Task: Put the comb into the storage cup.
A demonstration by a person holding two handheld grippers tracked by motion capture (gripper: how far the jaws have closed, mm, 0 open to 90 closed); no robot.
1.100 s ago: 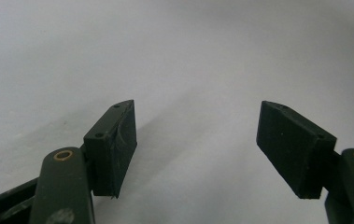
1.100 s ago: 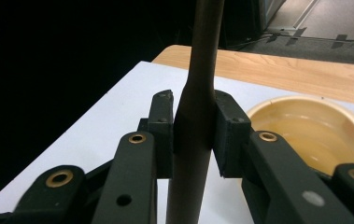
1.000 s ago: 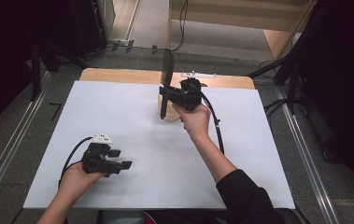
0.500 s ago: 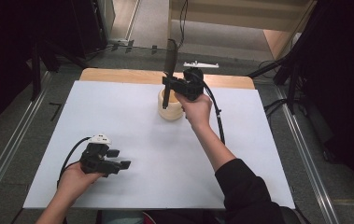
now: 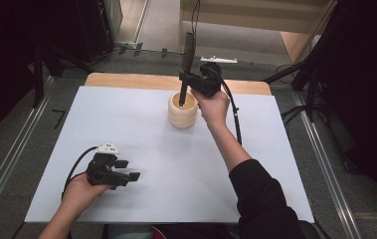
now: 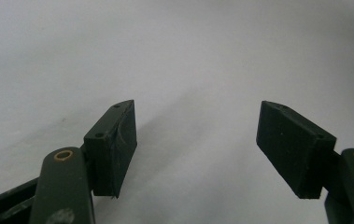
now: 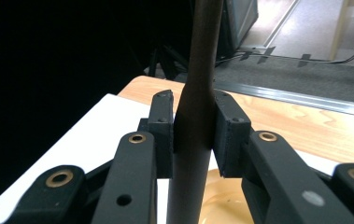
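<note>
A pale wooden cup (image 5: 182, 112) stands on the white table sheet (image 5: 126, 119), right of centre toward the back. My right gripper (image 5: 186, 78) hovers over it, shut on a dark long-handled utensil (image 5: 188, 55) held upright, its lower end inside the cup's mouth. In the right gripper view both pads clamp the dark handle (image 7: 195, 121), with the cup's rim (image 7: 221, 205) below. My left gripper (image 5: 129, 170) rests at the front left of the sheet, open with nothing between its pads (image 6: 114, 144).
A strip of bare wooden tabletop (image 5: 126, 79) runs behind the sheet. Metal rails (image 5: 7, 164) flank the table on both sides, and dark equipment stands at the left and right. The right gripper's cable (image 5: 235, 119) trails along the forearm.
My right gripper has carried the utensil toward the back and a little upward, uncovering the cup; the utensil's lower end now stands in the cup's mouth. The left gripper has stayed still.
</note>
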